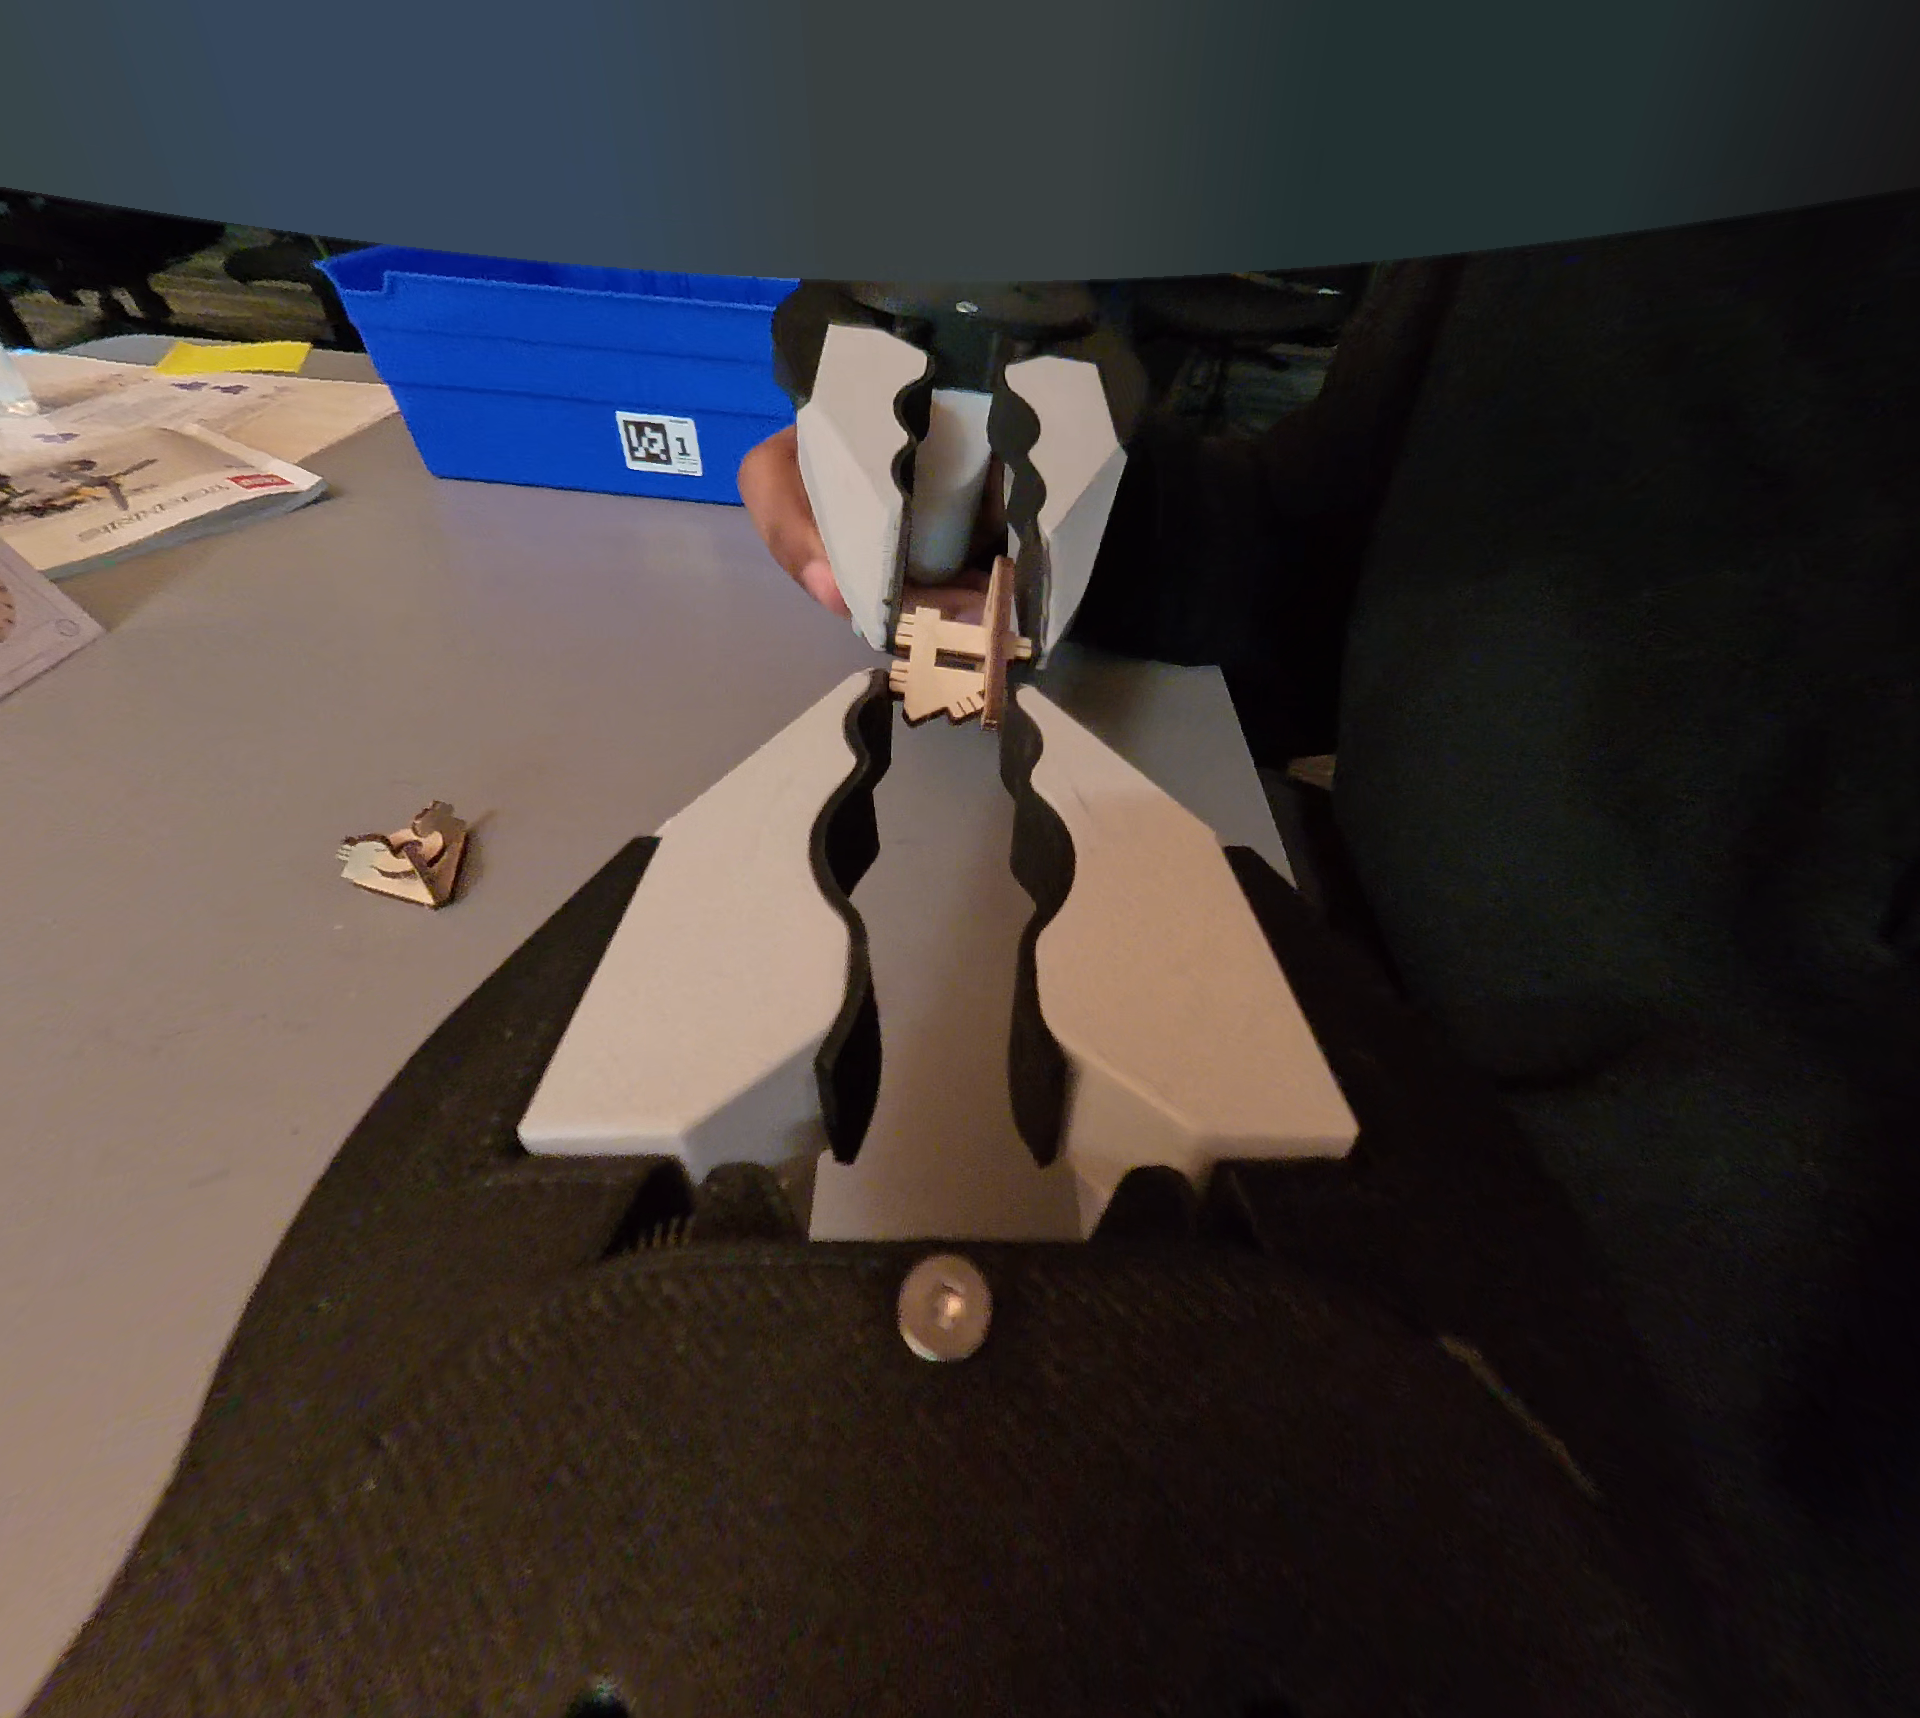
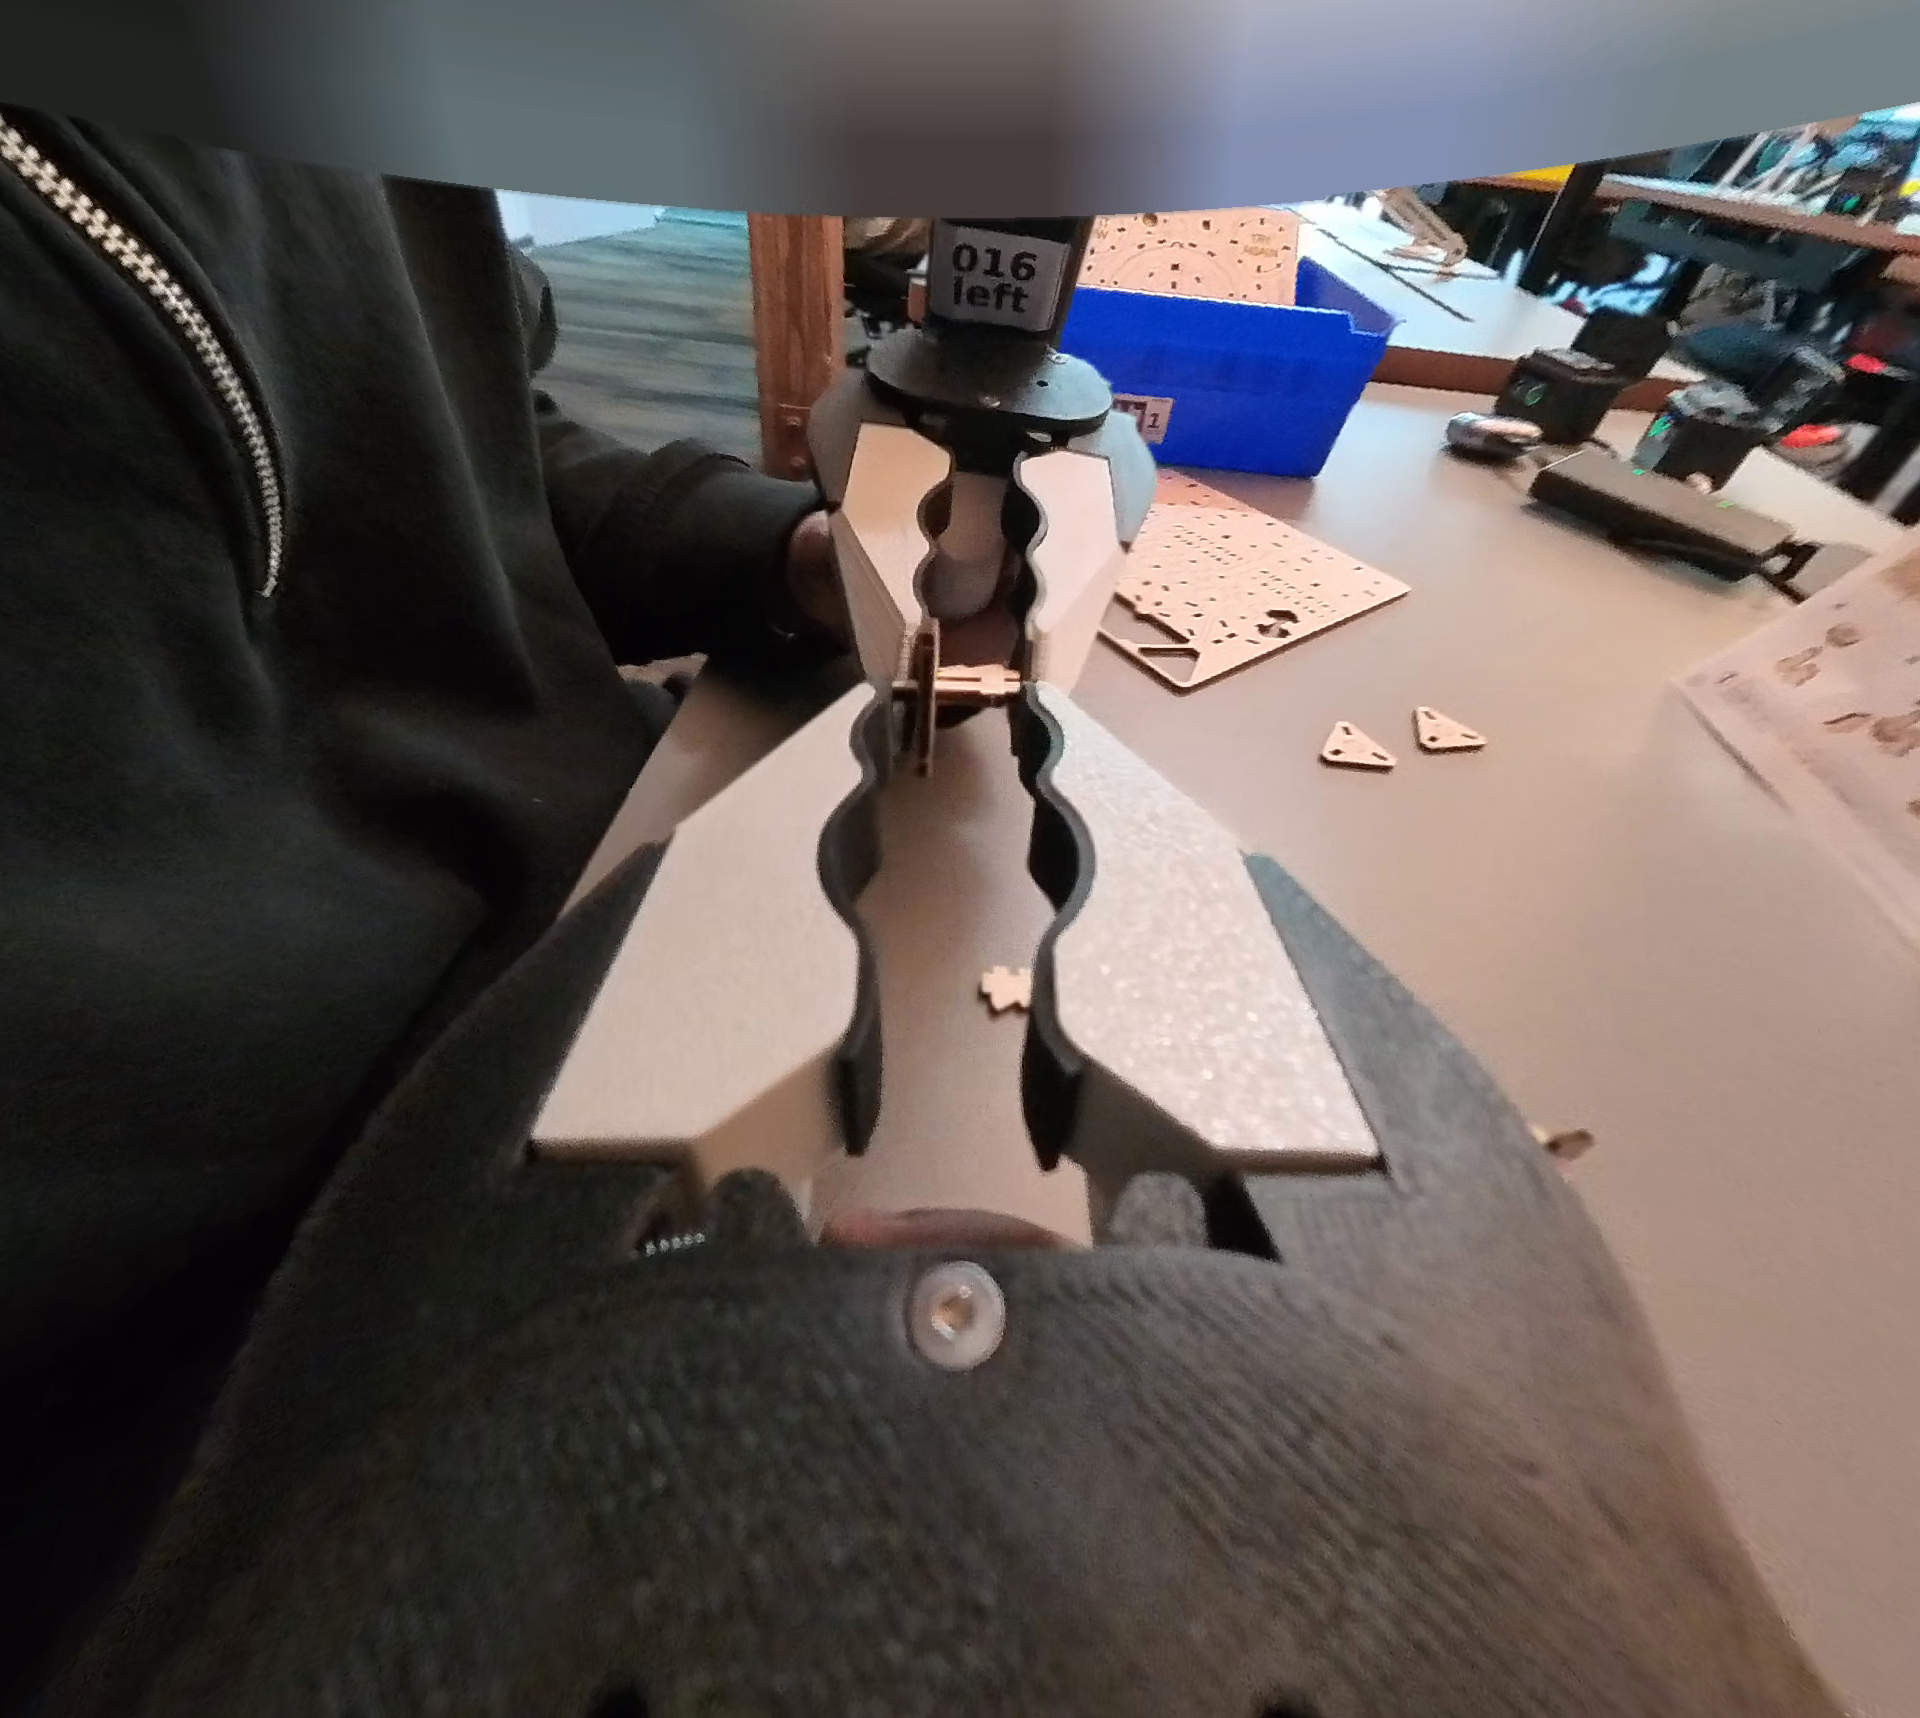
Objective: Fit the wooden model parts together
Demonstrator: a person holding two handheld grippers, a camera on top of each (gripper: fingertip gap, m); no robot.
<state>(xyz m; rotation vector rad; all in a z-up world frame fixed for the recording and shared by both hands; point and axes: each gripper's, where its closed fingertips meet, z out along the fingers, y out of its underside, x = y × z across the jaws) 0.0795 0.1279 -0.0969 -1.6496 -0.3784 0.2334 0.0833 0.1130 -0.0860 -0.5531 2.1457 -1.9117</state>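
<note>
A small light wooden assembly [image 1: 948, 666], a flat notched piece crossed by an upright plate, hangs above the grey table [image 1: 416, 681] between two grippers that face each other tip to tip. My left gripper [image 1: 948, 700] is shut on its near lower part, one pad on each side. My right gripper [image 2: 948, 697] is shut on the same assembly [image 2: 961, 683] from the opposite side, its pads on the two ends of the cross piece. Each gripper also shows in the other's view: the right gripper [image 1: 961, 629] and the left gripper [image 2: 966, 645].
A blue bin [image 1: 561, 380] stands at the back, with booklets [image 1: 156, 484] to its left. A second small wooden assembly [image 1: 405, 858] lies on the table. A punched wooden sheet [image 2: 1257, 598], two triangular pieces [image 2: 1356, 746] and a small loose piece [image 2: 1006, 988] lie nearby. A person in a dark hoodie [image 2: 208, 629] is close. The tips of both grippers are at nearly the same place.
</note>
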